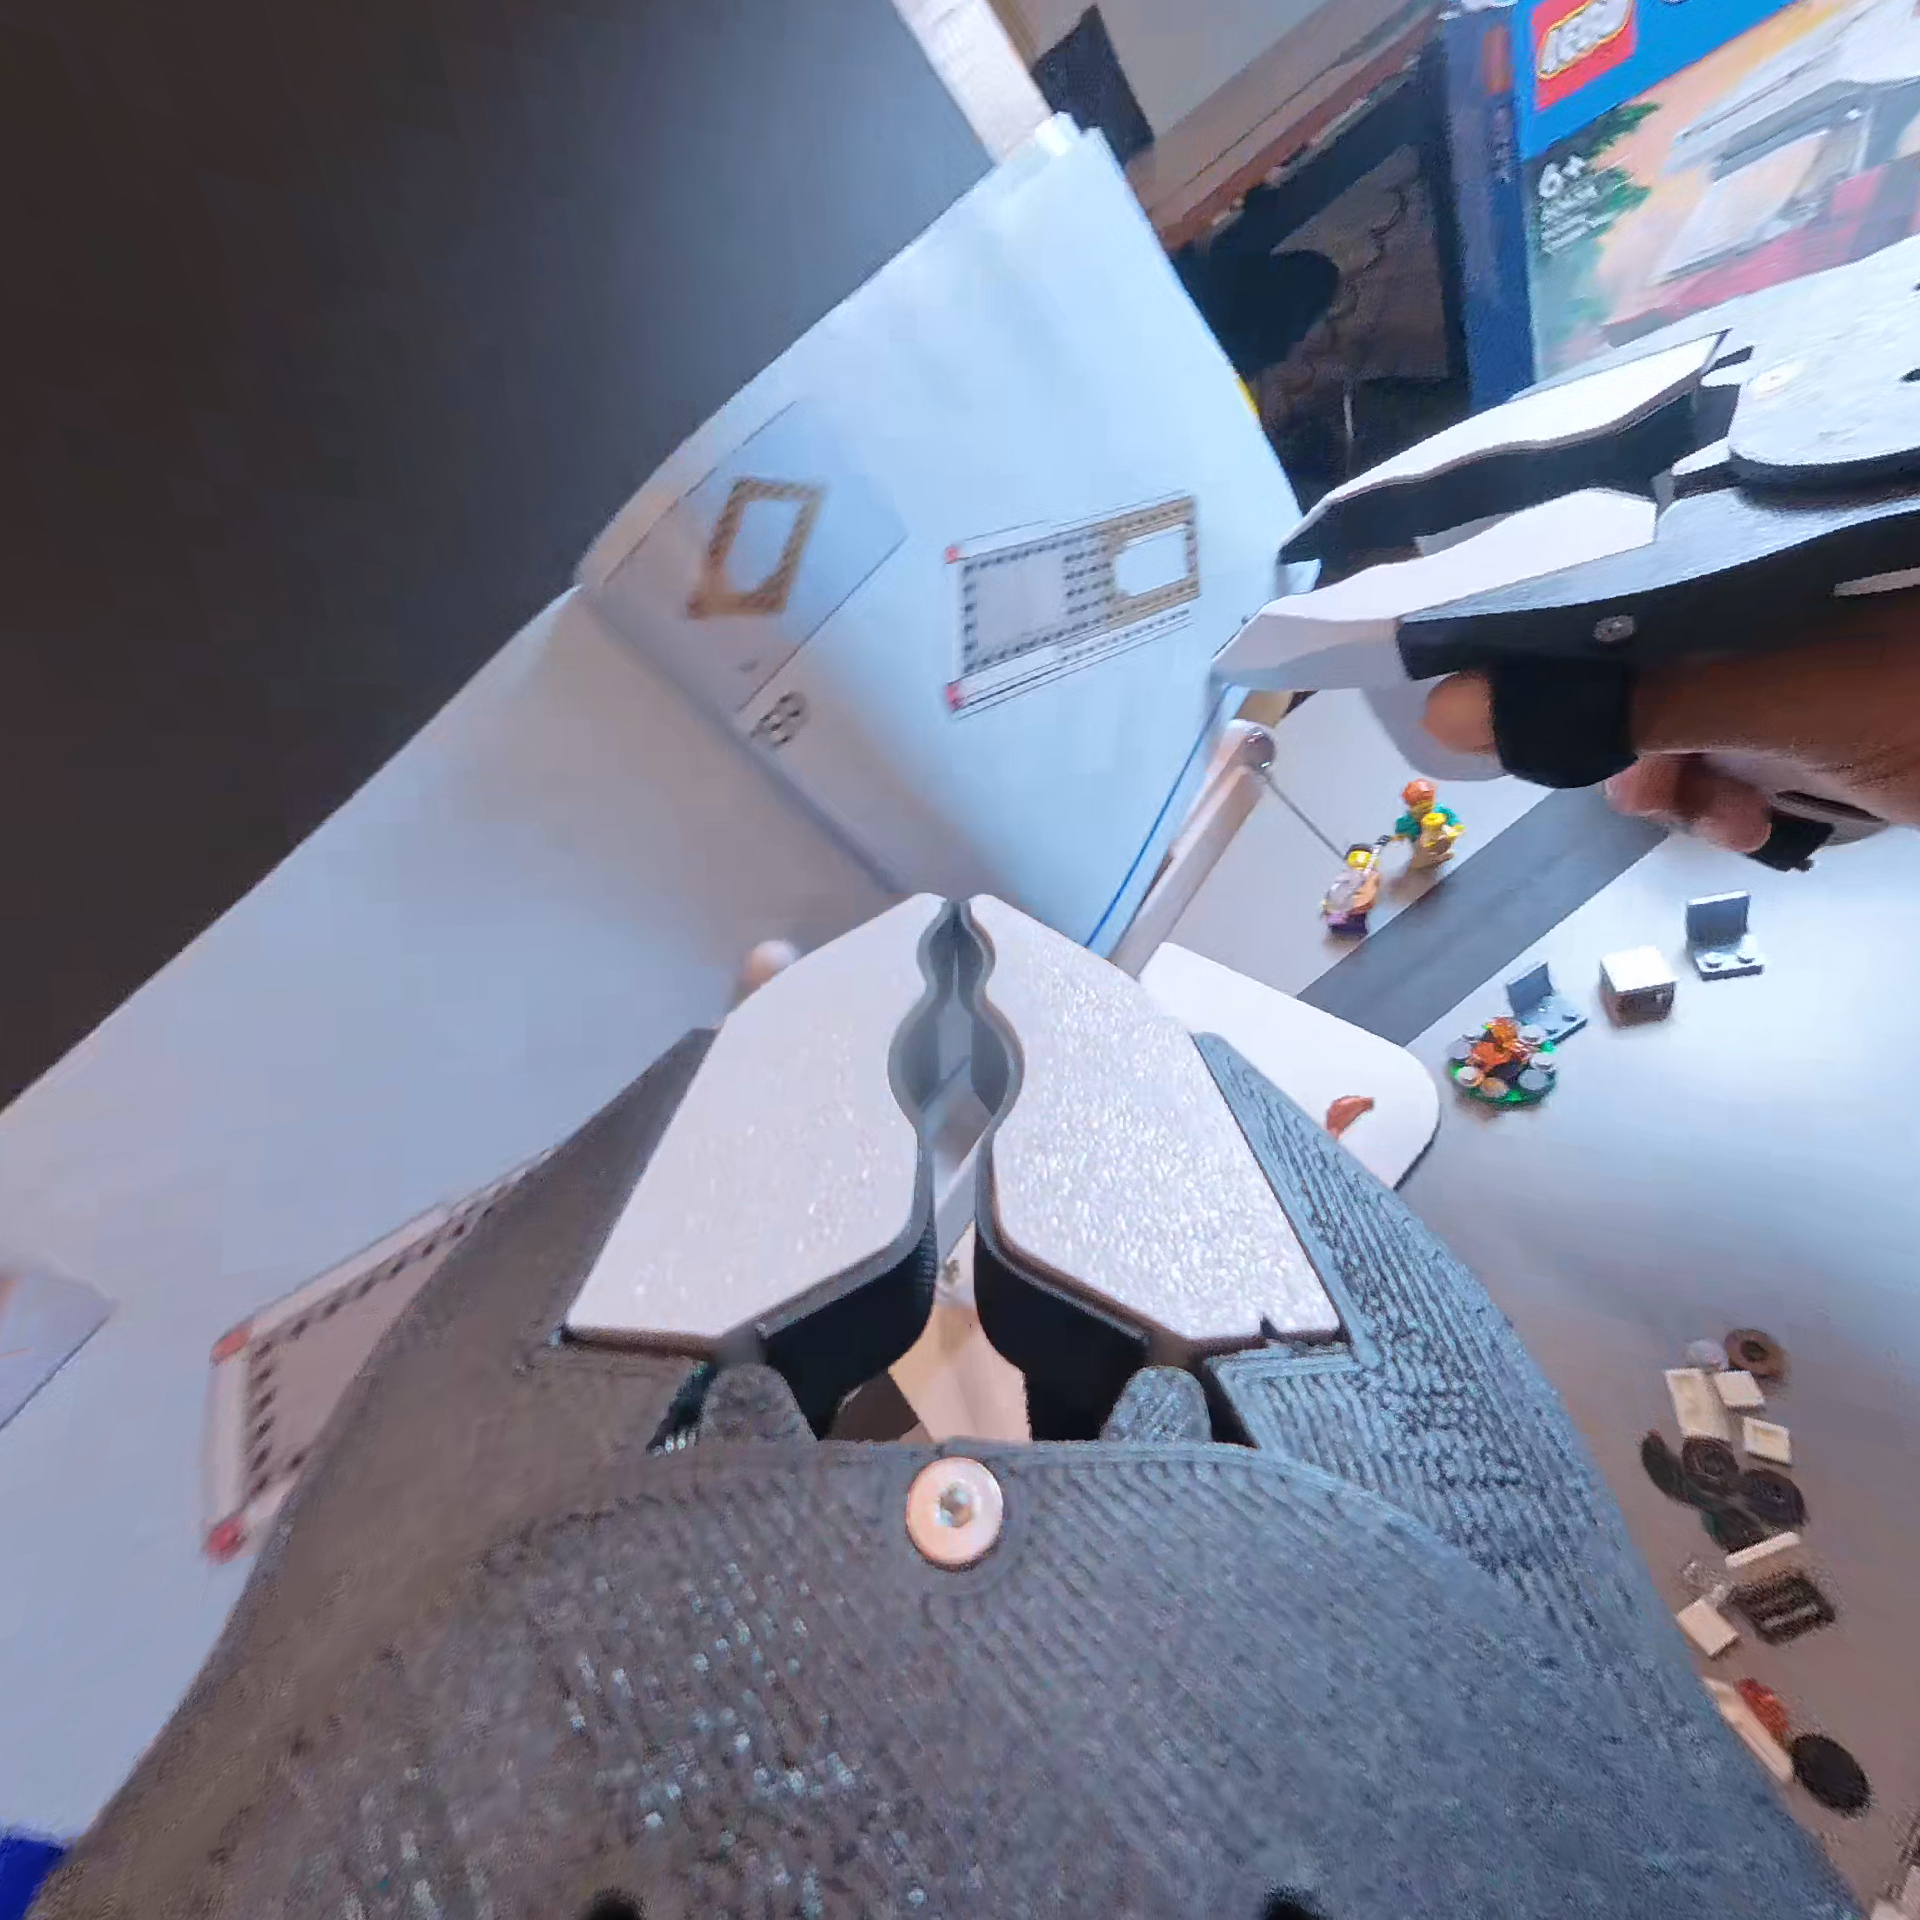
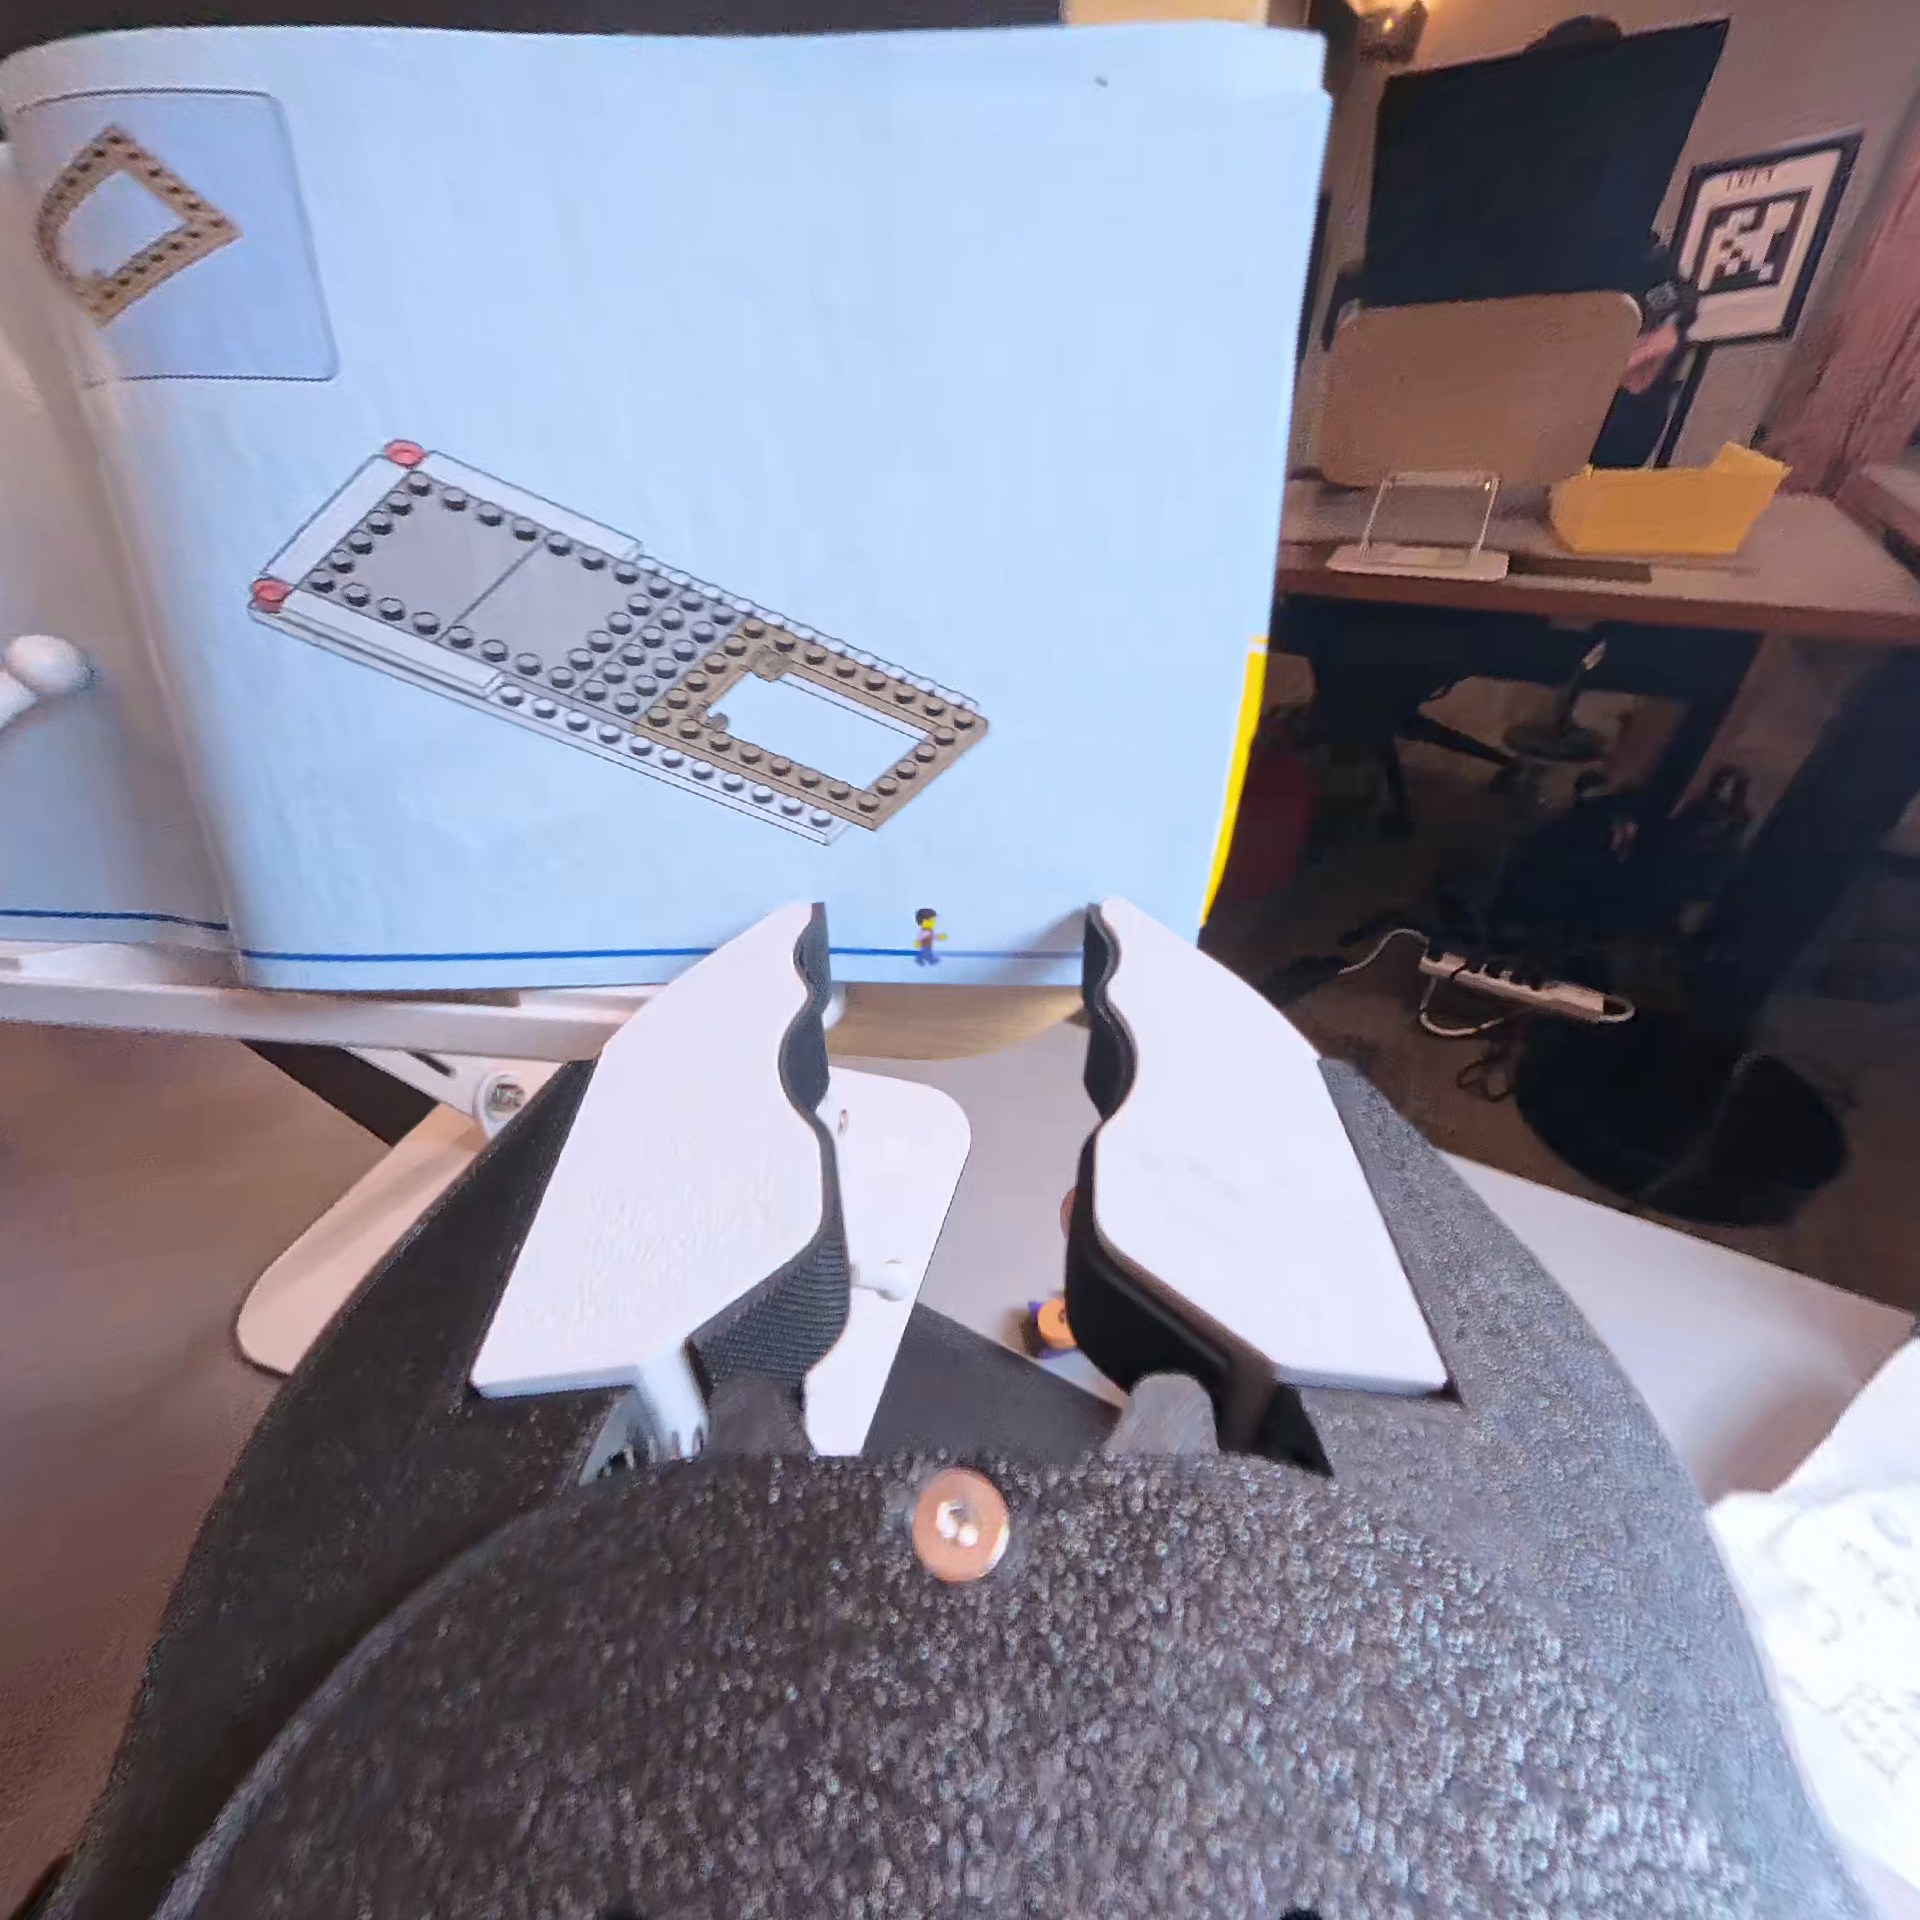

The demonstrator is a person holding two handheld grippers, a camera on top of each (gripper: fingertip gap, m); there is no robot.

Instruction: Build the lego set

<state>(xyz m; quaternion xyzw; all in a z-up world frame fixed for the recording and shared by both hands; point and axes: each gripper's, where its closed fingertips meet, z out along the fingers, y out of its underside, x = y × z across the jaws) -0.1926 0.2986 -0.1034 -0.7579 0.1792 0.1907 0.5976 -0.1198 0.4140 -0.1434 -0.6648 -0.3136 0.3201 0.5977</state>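
**Two grippers at the propped instruction booklet**

Landmark: open instruction booklet [image 2: 727, 312], pale blue pages, propped upright on a white stand [image 2: 343, 1236].

Left of the booklet's spine, blurred: a facing page with a printed plate drawing, seen only in the left wrist view.

Below the booklet's middle: left gripper [image 1: 958, 914], white fingers [image 1: 790, 1143] closed tip to tip, nothing plainly between them (only the wavy inner hollows show a gap). Tips just in front of the booklet's lower edge; contact with the paper cannot be told.

At the booklet's lower right corner: right gripper [image 2: 954, 935], jaws spread wide, bare between the pads; the page's bottom edge with its blue line visible through the gap. In the left wrist view, the same gripper [image 1: 1257, 613] held by a hand [image 1: 1704, 748] in a black fingerless glove, tips right at the page's outer edge.

Right of the booklet, on the table: two toy minifigures [image 1: 1392, 852] standing near a dark strip, small grey bricks [image 1: 1636, 982], a round green piece with orange parts [image 1: 1501, 1062], loose white and dark parts [image 1: 1735, 1455].

Behind and right of the booklet: a blue toy box [image 1: 1683, 156].
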